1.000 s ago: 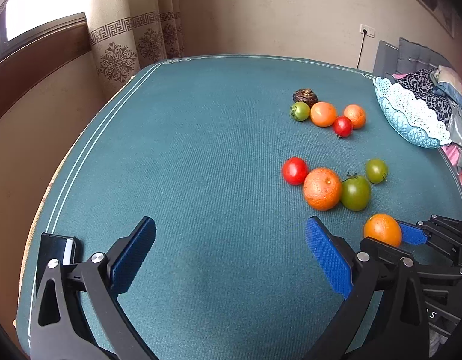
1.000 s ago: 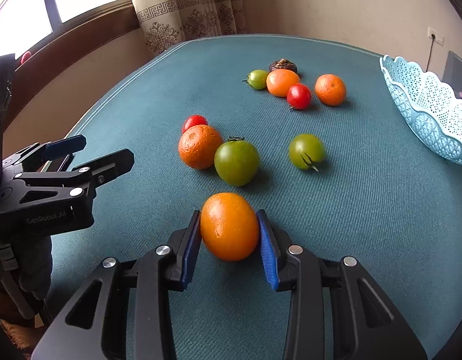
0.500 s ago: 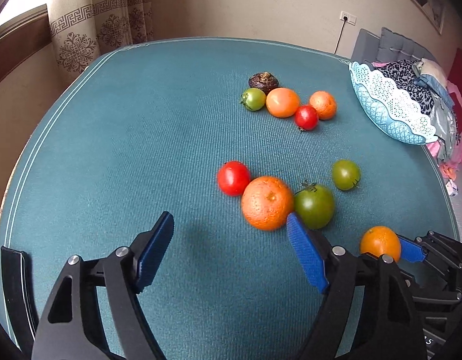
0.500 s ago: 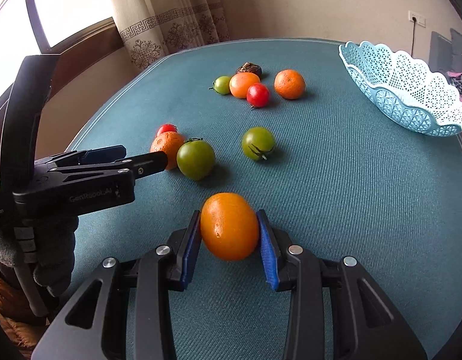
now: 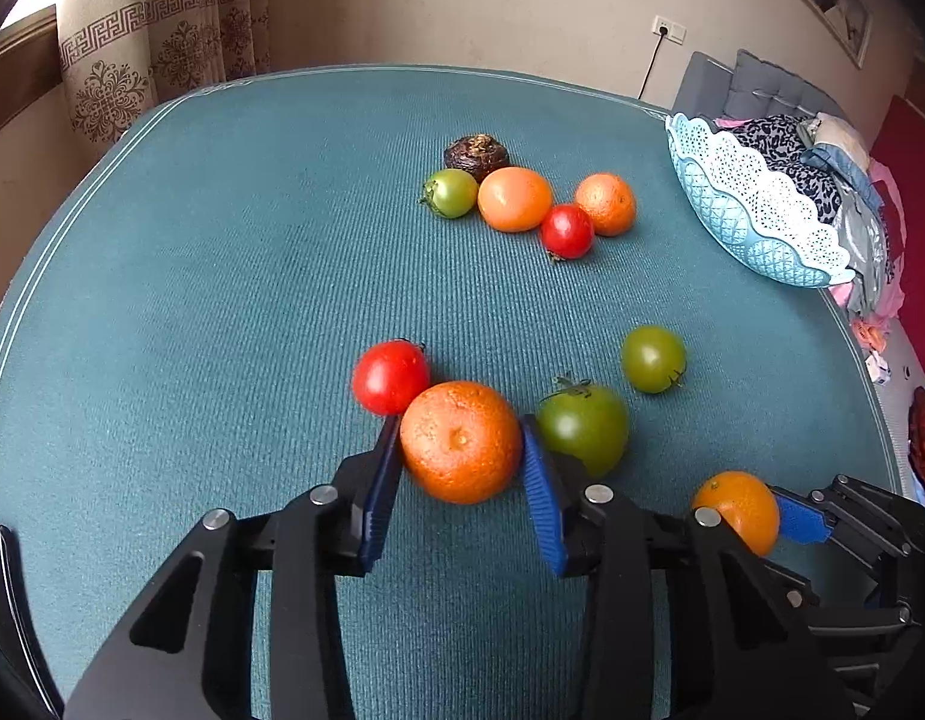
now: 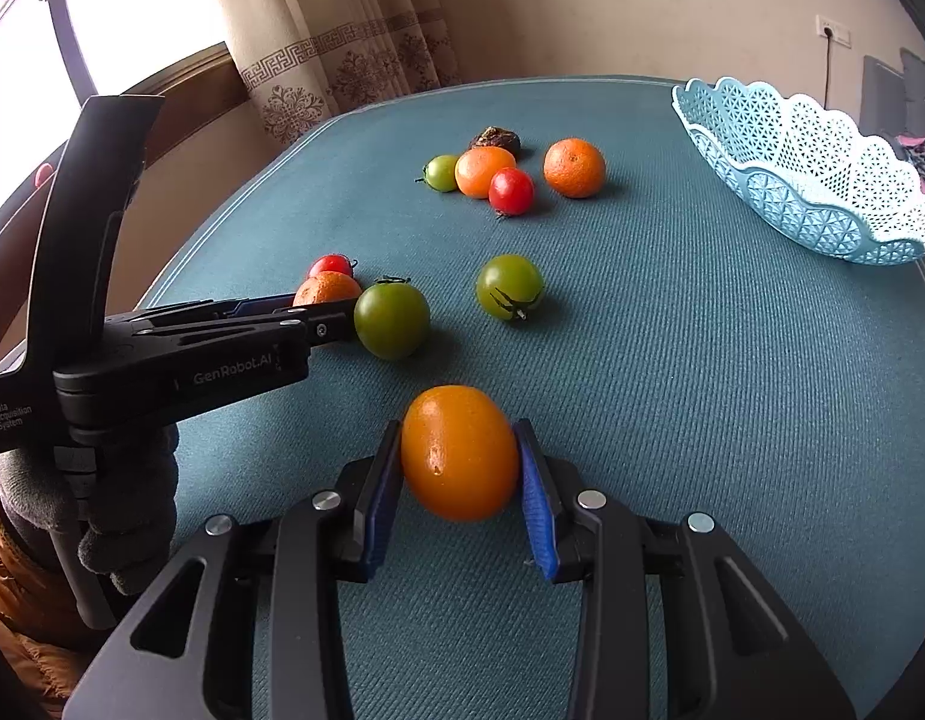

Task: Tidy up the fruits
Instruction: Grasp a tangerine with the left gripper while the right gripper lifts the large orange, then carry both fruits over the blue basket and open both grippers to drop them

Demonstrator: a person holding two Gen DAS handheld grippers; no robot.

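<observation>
My left gripper (image 5: 459, 444) is shut on a rough orange tangerine (image 5: 461, 441), with a red tomato (image 5: 390, 376) touching it on the left and a big green tomato (image 5: 582, 429) on its right. My right gripper (image 6: 459, 456) is shut on a smooth orange fruit (image 6: 459, 453), held over the table; it also shows in the left wrist view (image 5: 739, 510). A small green tomato (image 6: 509, 287) lies ahead. A light blue lace basket (image 6: 810, 174) stands at the far right.
A far cluster holds a green tomato (image 5: 449, 193), an orange fruit (image 5: 514, 198), a red tomato (image 5: 566, 231), a tangerine (image 5: 606, 204) and a dark brown fruit (image 5: 476, 153). The teal table (image 5: 222, 276) ends at a curtain and wall. Clothes are piled beyond the basket.
My left gripper moved forward and closed on the tangerine. My right gripper kept its hold on the orange fruit and turned slightly towards the basket.
</observation>
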